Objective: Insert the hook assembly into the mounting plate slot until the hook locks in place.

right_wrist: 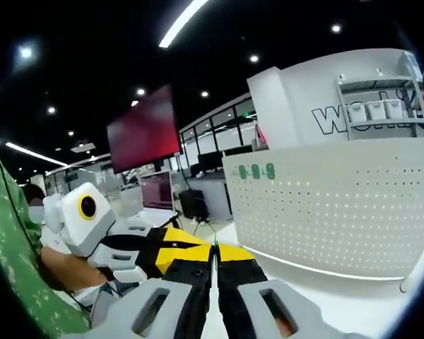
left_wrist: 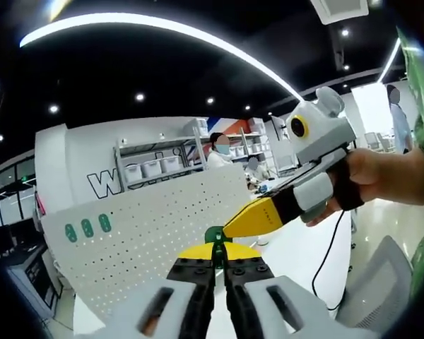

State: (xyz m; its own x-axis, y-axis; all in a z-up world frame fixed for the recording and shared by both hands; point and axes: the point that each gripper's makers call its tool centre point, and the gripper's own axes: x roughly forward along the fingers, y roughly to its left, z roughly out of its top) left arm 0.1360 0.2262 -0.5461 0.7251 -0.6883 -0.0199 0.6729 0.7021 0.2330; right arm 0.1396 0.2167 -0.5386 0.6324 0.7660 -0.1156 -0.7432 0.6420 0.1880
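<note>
A small green hook (left_wrist: 213, 235) sticks up from the yellow tips of my left gripper (left_wrist: 218, 248), whose jaws are shut on it. Behind it stands the white perforated mounting plate (left_wrist: 148, 229), upright on a white table, with green marks at its upper left. My right gripper (left_wrist: 230, 227), held by a hand, comes in from the right and its yellow tip touches the hook. In the right gripper view my right gripper (right_wrist: 215, 248) has its jaws pressed together; the hook is hidden there. The left gripper (right_wrist: 171, 240) meets it from the left. The mounting plate (right_wrist: 332, 205) stands to the right.
The white table (left_wrist: 304, 247) runs on behind and to the right of the plate. A grey chair back (left_wrist: 378, 289) is at lower right. Shelves with bins (left_wrist: 155, 166) and seated people are behind. A green sleeve (right_wrist: 14, 261) fills the lower left.
</note>
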